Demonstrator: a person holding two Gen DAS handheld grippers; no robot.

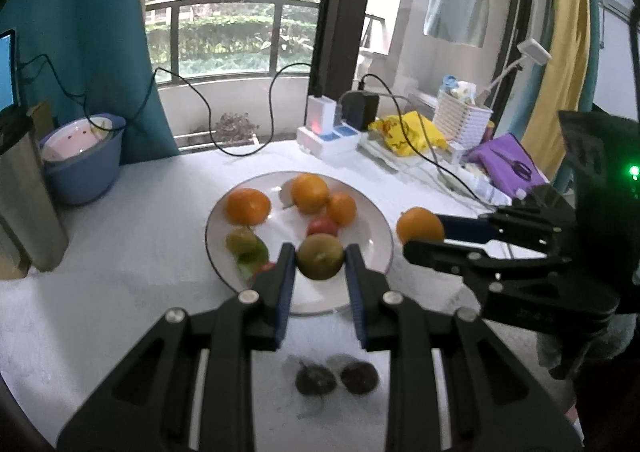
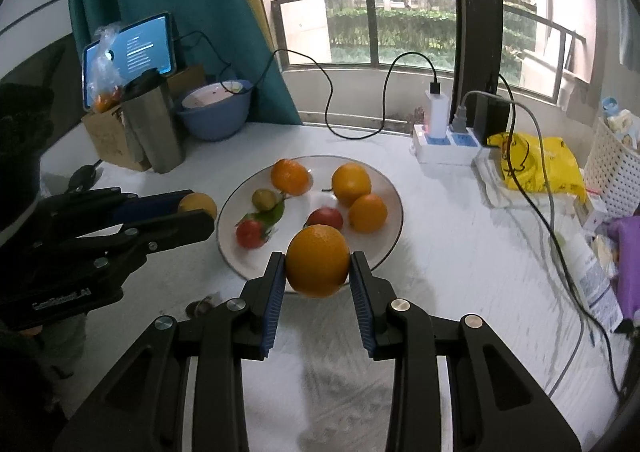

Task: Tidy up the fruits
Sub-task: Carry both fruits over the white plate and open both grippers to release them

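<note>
Six fruits already sit on the plate (image 2: 390, 244), while the left gripper (image 1: 320, 264) pinches a greenish fruit (image 1: 321, 255) and the right gripper (image 2: 318, 266) an orange (image 2: 318, 260), both unplaced.

No text can be read with confidence. The tablet screen (image 2: 132, 48) shows lines of writing too small to make out, and embossed lettering on the left tongs' body (image 2: 60, 298) stays blurred.

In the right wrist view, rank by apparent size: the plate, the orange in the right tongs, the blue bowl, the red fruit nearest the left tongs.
1. Plate
2. Blue bowl
3. Orange in the right tongs; close to the camera, so its rank is unsure
4. Red fruit
</note>
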